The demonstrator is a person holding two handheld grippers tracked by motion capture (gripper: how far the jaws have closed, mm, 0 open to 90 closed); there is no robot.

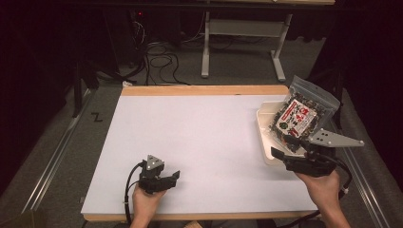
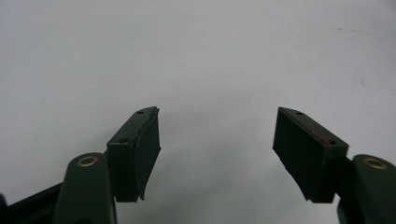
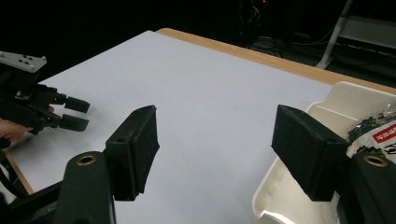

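Observation:
A clear bag of dark pieces with a red and white label stands tilted in a cream tray at the table's right edge. My right gripper hovers at the tray's near left corner, apart from the bag. In the right gripper view it is open with nothing between the jaws; the tray and the bag lie to its right. My left gripper rests low over the near left of the white table. It is open over bare surface, and also appears as the left gripper in the right gripper view.
A wooden strip runs along the table's far edge. Behind it stand a white desk frame and loose cables on the floor. Metal rails flank the table on both sides.

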